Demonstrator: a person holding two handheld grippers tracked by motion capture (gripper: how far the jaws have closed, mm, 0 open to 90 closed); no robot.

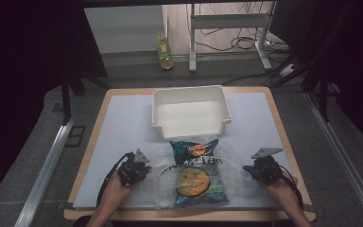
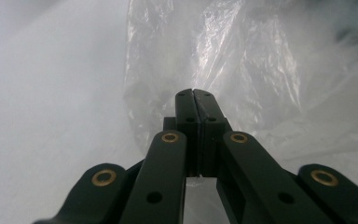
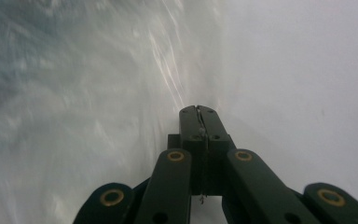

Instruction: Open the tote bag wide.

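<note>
The clear plastic bag lies at the near middle of the tabletop, spread between the two hand-held grippers. The left hand-held gripper sits at the bag's left edge and the right hand-held gripper at its right edge. In the left gripper view the jaws are pressed together with the film just ahead of the tips; whether a fold is pinched I cannot tell. In the right gripper view the jaws are together too, with a thin sliver of film showing in the seam, so they look clamped on the bag. A chip packet lies on or in the bag; which one is hard to make out. Beyond it stands one white bin. The right gripper view is blurred. Count: two hand-held grippers, one bag, one packet, one bin
</note>
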